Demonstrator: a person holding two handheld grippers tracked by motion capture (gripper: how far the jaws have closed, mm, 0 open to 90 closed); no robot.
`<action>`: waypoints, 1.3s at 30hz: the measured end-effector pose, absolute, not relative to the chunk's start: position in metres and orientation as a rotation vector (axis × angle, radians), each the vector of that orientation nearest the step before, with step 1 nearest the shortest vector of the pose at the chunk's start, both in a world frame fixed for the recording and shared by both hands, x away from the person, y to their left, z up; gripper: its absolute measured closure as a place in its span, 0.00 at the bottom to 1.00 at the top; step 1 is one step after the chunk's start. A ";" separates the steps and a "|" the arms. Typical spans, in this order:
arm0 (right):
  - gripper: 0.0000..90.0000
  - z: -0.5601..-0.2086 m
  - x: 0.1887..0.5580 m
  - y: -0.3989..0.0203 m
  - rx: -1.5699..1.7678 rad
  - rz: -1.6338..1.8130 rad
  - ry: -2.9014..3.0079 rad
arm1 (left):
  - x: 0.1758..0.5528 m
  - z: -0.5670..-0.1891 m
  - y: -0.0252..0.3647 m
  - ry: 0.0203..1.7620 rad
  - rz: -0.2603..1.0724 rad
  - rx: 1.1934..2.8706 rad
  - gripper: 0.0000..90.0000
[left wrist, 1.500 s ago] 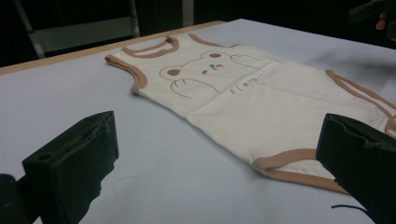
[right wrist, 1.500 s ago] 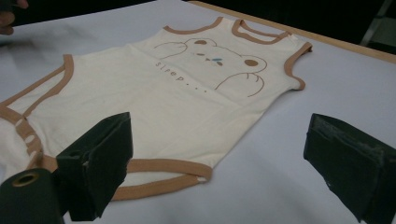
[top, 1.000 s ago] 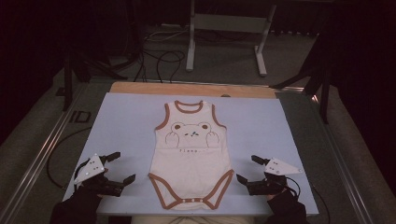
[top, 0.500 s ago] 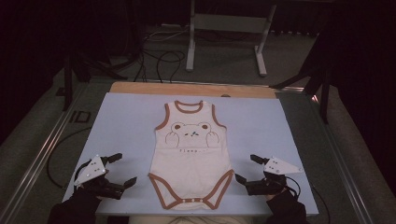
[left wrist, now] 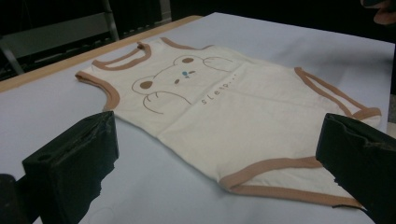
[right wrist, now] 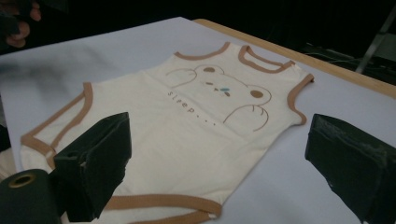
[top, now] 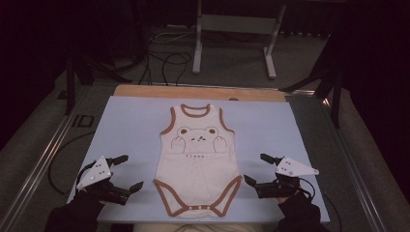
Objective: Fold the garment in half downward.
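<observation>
Bodysuit (top: 199, 159) flat on table (top: 125, 121), left tool (top: 126, 172) and right tool (top: 255, 169) gaping beside it

a flat table (top: 125, 125) covered in a pale blue-lilac sheet, with a strip of bare light wood (top: 193, 92) along its far edge. a cream sleeveless baby bodysuit with brown trim (top: 198, 159) lies spread flat at the middle of the sheet, neck opening toward the far edge and snap end near the person's side. a brown line-drawn bear face and the word "sleep..." face up on its chest.
</observation>
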State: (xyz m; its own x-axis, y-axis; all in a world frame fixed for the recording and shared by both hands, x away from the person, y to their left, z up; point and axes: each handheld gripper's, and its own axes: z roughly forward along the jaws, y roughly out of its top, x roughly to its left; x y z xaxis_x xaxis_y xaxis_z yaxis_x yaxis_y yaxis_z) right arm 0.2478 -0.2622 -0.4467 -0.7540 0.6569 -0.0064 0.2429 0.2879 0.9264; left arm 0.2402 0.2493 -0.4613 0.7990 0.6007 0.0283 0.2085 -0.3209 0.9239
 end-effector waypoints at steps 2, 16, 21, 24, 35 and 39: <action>0.08 -0.442 0.249 -0.261 0.812 1.458 2.167 | 0.242 -0.457 0.248 0.610 0.456 1.896 0.00; 0.08 -0.420 0.263 -0.251 0.737 1.455 2.153 | 0.256 -0.439 0.241 0.597 0.434 1.922 0.00; 0.08 -0.414 0.268 -0.247 0.718 1.453 2.137 | 0.261 -0.431 0.240 0.587 0.428 1.924 0.00; 0.08 -0.412 0.272 -0.245 0.712 1.449 2.136 | 0.266 -0.427 0.238 0.583 0.420 1.923 0.00; 0.08 -0.407 0.292 -0.234 0.699 1.463 2.122 | 0.284 -0.420 0.227 0.577 0.384 1.934 0.00; 0.08 -0.405 0.300 -0.231 0.709 1.466 2.113 | 0.292 -0.419 0.222 0.576 0.375 1.942 0.00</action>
State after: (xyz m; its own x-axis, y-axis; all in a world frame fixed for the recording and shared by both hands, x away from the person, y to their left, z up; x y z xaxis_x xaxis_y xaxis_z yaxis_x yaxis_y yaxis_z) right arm 0.3000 -0.2310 -0.4049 -0.7565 0.6485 -0.0852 0.1473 0.2959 0.9438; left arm 0.2917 0.2219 -0.4186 0.8364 0.5481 0.0053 0.2269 -0.3549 0.9070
